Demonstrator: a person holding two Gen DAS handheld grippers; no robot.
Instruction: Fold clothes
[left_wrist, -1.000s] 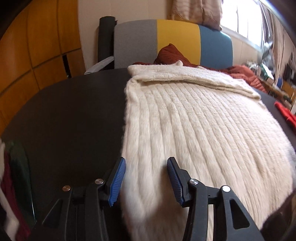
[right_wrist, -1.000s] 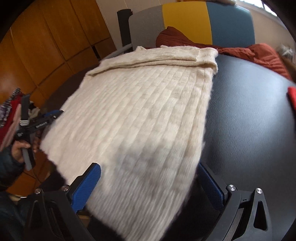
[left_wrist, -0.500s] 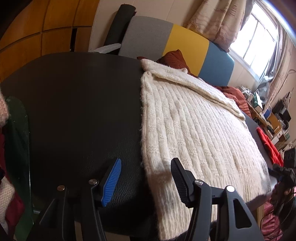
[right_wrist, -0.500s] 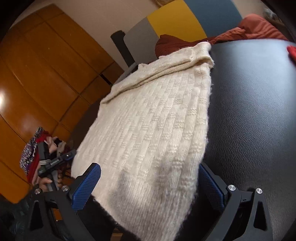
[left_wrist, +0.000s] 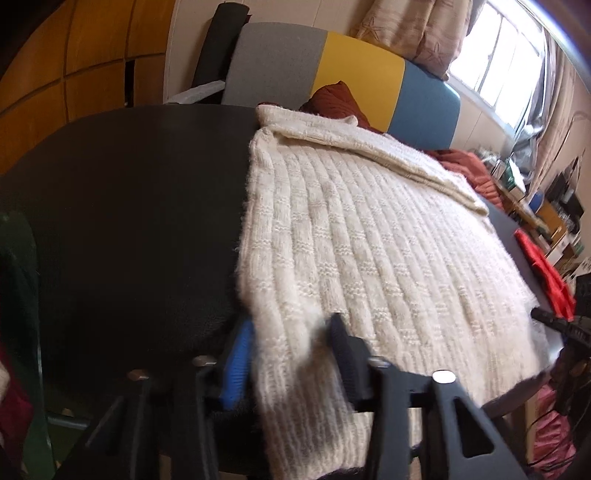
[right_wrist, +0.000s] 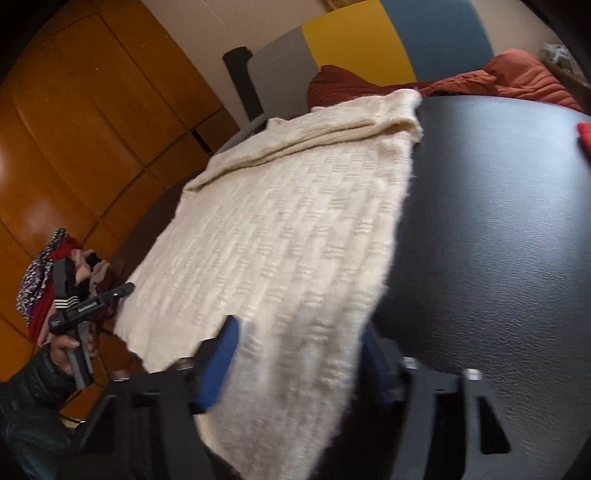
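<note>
Cream sweater (left_wrist: 373, 254) lay flat on the black bench (left_wrist: 122, 206), hem hanging over the near edge, so both corners could be pinched from the front. Left gripper (left_wrist: 286, 363) had just been closing and clamped the hem's left corner; right gripper (right_wrist: 299, 360) had also just been closing, knit bunched between its pads at the right corner. Likely set up to lift the hem and fold it toward the collar.
</note>
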